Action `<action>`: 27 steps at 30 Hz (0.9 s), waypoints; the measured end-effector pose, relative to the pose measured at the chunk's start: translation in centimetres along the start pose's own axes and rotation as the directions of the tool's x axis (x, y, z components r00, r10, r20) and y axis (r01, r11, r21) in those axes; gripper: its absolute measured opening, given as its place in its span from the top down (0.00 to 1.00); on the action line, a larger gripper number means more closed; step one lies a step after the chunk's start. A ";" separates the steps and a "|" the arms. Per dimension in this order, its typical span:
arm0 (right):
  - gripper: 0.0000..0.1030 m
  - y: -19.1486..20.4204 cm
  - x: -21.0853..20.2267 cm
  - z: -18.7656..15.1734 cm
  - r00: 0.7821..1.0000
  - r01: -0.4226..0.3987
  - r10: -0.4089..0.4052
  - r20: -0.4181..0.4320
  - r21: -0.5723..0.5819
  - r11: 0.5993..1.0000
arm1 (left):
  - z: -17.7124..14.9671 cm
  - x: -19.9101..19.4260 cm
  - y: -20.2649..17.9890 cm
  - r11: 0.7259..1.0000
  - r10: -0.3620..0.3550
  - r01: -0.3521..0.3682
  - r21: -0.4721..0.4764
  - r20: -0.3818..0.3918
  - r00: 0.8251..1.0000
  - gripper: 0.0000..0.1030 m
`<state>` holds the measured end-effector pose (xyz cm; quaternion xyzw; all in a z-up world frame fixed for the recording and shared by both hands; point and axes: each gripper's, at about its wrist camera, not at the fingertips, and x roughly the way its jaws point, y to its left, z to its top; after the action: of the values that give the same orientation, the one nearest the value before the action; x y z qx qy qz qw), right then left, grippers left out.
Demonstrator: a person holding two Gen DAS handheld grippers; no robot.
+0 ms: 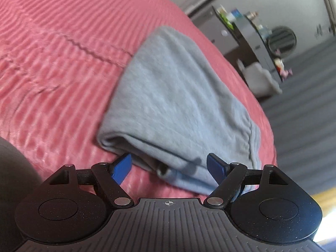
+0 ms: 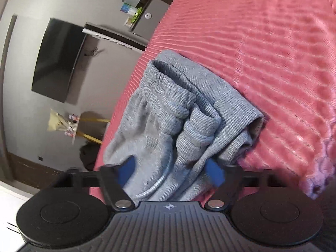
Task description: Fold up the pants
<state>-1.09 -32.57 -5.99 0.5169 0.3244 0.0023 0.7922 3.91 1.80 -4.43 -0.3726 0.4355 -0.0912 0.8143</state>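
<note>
Grey folded pants (image 1: pixel 174 96) lie on a pink ribbed bedspread (image 1: pixel 52 67) near the bed's edge. My left gripper (image 1: pixel 169 169) stands open at the near corner of the bundle. Its left pad (image 1: pixel 121 168) is over the bedspread and its right pad (image 1: pixel 216 170) is over the fabric, neither pressing. In the right wrist view the pants (image 2: pixel 168 109) show their elastic waistband (image 2: pixel 168 84) and bunched folds. My right gripper (image 2: pixel 170 172) has the near folds filling the gap between both blue pads, which press into the cloth.
The bed's edge (image 1: pixel 262 109) drops to a grey floor beside the pants. A dark cabinet with small items (image 1: pixel 252 40) stands across the room. A wall-mounted dark screen (image 2: pixel 56 61) and a yellow broom (image 2: pixel 90 130) show past the bed. Bedspread (image 2: pixel 262 42) stretches beyond the pants.
</note>
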 end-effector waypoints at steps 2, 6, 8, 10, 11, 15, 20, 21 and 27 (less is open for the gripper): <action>0.44 -0.3 0.5 0.2 1.000 -0.001 0.001 -0.001 0.024 1.000 | 0.3 0.1 0.7 0.999 -0.008 0.009 -0.045 0.018 1.000 0.19; 0.47 1.0 0.7 1.3 0.999 0.039 -0.037 -0.040 0.049 0.998 | 0.5 -0.8 2.0 0.996 0.001 0.001 -0.085 0.029 1.000 0.19; 0.47 2.2 0.7 1.3 0.996 0.075 -0.076 -0.055 -0.015 0.997 | 0.4 -0.7 2.1 0.996 0.007 -0.005 -0.093 0.024 1.000 0.19; 0.46 2.5 0.4 1.0 0.993 0.097 -0.098 -0.070 -0.016 0.995 | 0.4 -0.5 2.0 0.996 0.017 -0.015 -0.093 0.021 1.000 0.19; 0.46 2.6 0.0 0.9 0.992 0.098 -0.098 -0.076 -0.007 0.995 | 0.4 -0.3 2.0 0.996 0.023 -0.021 -0.087 0.020 1.000 0.19; 0.46 2.8 -0.7 0.6 0.994 0.087 -0.089 -0.059 -0.032 0.996 | 0.4 0.0 1.9 0.998 0.041 -0.039 -0.056 0.025 0.999 0.18; 0.44 2.4 -2.1 0.4 0.995 0.095 -0.095 -0.025 -0.007 0.995 | 0.6 0.0 2.1 0.998 0.038 -0.036 -0.054 0.026 0.999 0.18; 0.44 2.3 -2.0 0.6 0.994 0.103 -0.103 -0.025 -0.012 0.995 | 0.6 0.0 2.1 0.998 0.038 -0.037 -0.055 0.027 0.999 0.18; 0.41 2.7 -2.4 1.0 0.995 0.099 -0.099 -0.011 0.019 0.995 | 0.5 -0.1 2.0 0.998 0.040 -0.039 -0.048 0.029 0.999 0.18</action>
<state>-1.60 -32.99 -2.31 0.5078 0.3536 -0.0375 0.7847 3.90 3.51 -5.52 -0.3844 0.4327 -0.0591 0.8133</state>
